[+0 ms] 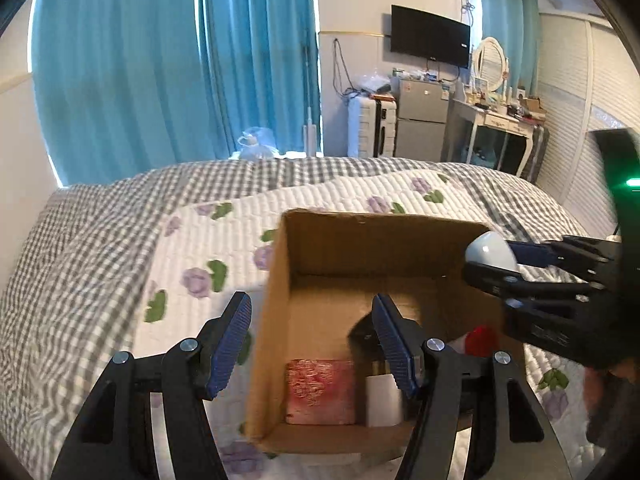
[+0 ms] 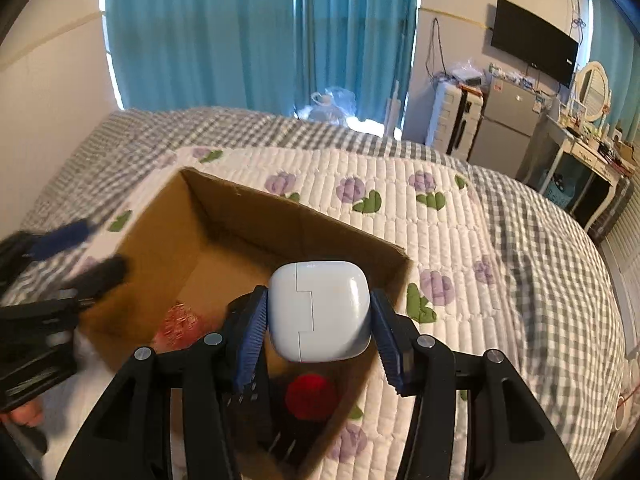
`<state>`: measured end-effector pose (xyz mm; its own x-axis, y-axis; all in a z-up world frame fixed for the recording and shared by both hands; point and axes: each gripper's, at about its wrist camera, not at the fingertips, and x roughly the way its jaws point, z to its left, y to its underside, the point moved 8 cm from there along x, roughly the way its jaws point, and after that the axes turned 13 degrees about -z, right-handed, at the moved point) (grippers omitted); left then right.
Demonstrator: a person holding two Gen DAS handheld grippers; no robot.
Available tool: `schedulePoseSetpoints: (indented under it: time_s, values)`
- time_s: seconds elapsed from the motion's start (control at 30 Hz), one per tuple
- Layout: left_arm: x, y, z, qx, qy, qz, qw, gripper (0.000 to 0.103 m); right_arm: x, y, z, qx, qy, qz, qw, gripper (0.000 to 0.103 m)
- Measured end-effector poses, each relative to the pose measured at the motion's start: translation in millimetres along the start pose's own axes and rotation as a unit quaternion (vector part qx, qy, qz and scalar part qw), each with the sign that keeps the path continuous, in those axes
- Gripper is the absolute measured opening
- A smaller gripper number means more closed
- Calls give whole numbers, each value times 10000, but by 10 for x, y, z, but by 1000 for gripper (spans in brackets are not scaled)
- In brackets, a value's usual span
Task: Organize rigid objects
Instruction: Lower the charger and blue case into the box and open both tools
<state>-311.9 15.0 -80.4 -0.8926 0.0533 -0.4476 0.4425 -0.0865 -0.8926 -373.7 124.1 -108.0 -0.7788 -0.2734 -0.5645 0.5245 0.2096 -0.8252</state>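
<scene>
An open cardboard box (image 1: 280, 264) (image 2: 224, 208) sits on the bed's quilt. Inside it lie a red-and-white patterned block (image 1: 320, 390) (image 2: 176, 326), a white object (image 1: 382, 398), a dark object and something red (image 1: 482, 338) (image 2: 310, 396). My right gripper (image 2: 318, 316) is shut on a white rounded case (image 2: 320, 310) and holds it above the box's right rim; the case also shows in the left wrist view (image 1: 490, 252). My left gripper (image 1: 312, 340) is open and empty, straddling the box's left wall.
A white quilt with purple flowers (image 2: 440, 240) covers a grey checked bedspread (image 1: 80, 240). Teal curtains (image 1: 160, 60) hang behind the bed. A suitcase, small fridge (image 1: 424, 116), wall TV and dressing table stand at the far right.
</scene>
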Motion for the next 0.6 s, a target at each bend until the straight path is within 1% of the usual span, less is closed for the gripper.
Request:
schedulePoseSetpoints:
  time_s: [0.1,0.17,0.27,0.3,0.33,0.37,0.43,0.53,0.6]
  values:
    - [-63,61,126,112,-221,5,9997,65,216,48,14,33,62,122,9999,50]
    - [-83,121,182,61,-217,34,9997,65,326,82,16,76,48,140,9999,50]
    - [-111,209,254,-19,-219,88,9997,65,391,123,31,93,-98,168,9998,51]
    - [-128,227,270,-39,-221,80,9997,65,377,129,31,58,-93,134,9998,55]
    - [-146,230,284,-61,-214,69,9997,65,356,114,25,33,-53,81,9999,66]
    - [-170,225,301,-71,-222,61,9997,65,300,90,12,6,1,-27,10000,72]
    - [-232,216,324,-82,-206,72,9997,65,176,37,-2,36,15,-148,9999,72]
    - [-398,231,332,-166,-91,90,9998,66,-49,-3,-10,62,36,-189,9998,72]
    - [-521,254,323,-159,-88,79,9998,73,-244,-1,-3,14,63,-212,9998,72]
